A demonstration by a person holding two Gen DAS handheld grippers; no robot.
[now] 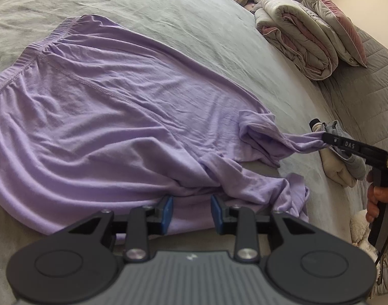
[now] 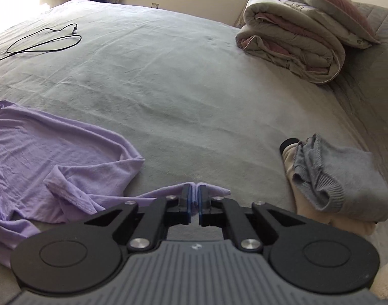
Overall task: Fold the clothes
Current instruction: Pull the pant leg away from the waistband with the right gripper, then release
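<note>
At the far left of the grey bed sheet point(image 2: 168, 81) a black cable point(image 2: 41, 40) lies in a loose loop. Nearer, a lilac garment point(image 1: 105, 117) is spread over the left part of the bed, its gathered elastic waistband point(image 1: 28, 50) at the far left and its rumpled, bunched end toward the right.

The left gripper point(image 1: 191, 209) sits at the near edge of this garment with its blue pads point(image 1: 167, 209) partly apart; lilac cloth lies between and just in front of them, but the pads do not visibly press on it, so the jaws stand released over the fabric.

Further right, a twisted tail of the lilac cloth is drawn out taut toward the right gripper point(image 2: 194, 198). Its jaws are clenched tight on that corner of the garment, with a small flap of lilac sticking out past the tips. In the left wrist view the same gripper point(image 1: 327, 139) shows side-on, with a person's hand point(image 1: 379, 200) around its handle.

Right of it lies a folded stack: a grey knit sweater point(image 2: 346, 178) on top of a cream garment point(image 2: 290, 162). At the far right a rolled quilt point(image 2: 290, 38) rests on the bed with a pillow point(image 2: 328, 7) leaning on it.
</note>
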